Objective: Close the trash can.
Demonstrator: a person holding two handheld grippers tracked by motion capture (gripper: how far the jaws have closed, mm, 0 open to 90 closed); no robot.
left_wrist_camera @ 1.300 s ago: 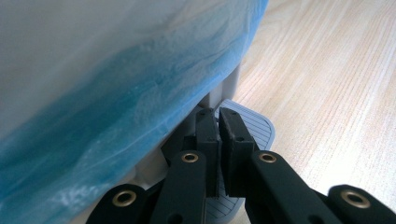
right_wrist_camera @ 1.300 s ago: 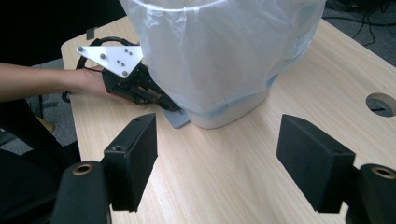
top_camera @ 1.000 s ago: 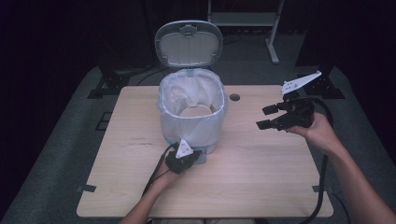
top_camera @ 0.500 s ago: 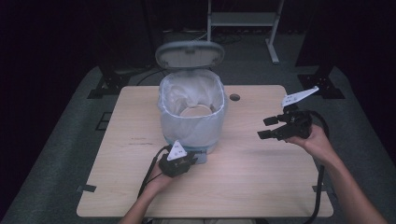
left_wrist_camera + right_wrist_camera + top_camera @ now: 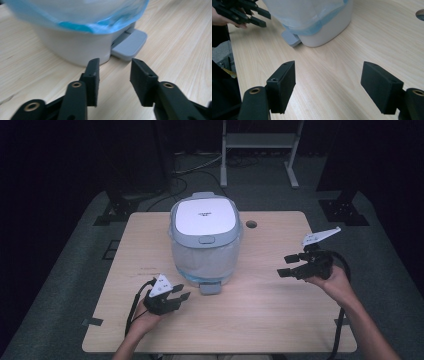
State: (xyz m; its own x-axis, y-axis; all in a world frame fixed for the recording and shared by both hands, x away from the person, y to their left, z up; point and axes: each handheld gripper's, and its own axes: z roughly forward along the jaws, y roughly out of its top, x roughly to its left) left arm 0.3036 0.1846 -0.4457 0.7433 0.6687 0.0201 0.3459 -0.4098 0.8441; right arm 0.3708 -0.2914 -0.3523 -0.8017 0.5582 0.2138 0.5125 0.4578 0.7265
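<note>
A small white pedal bin [image 5: 204, 245] stands near the middle of the pale wooden surface [image 5: 260, 310], toward its far half, with its grey-rimmed white lid [image 5: 202, 217] shut flat on top. A clear liner with a blue edge [image 5: 100, 23] hangs down over the outside of the bin's body, and the grey foot pedal [image 5: 209, 288] juts from the base on the person's side, resting on the wood. The left tongs [image 5: 176, 296] sit low at the near left of the surface, held in the person's left hand [image 5: 150, 312], just beside the bin's base and close to the pedal but not touching either; in the left gripper view the two black jaws stand moderately apart with nothing between them, aimed at the bin's lower wall and the pedal [image 5: 130, 45]. The right tongs [image 5: 289, 265] are held above the right side of the surface in the right hand [image 5: 332, 277], well apart from the bin, pointing left toward it. Their jaws are spread wide and hold nothing; the right gripper view looks across bare wood to the bin [image 5: 329, 25], the pedal [image 5: 290, 38] and the left tongs [image 5: 259, 17] beyond. A round cable hole [image 5: 251, 224] lies in the surface behind and to the right of the bin. A black cable [image 5: 134, 307] trails from the left tongs.
</note>
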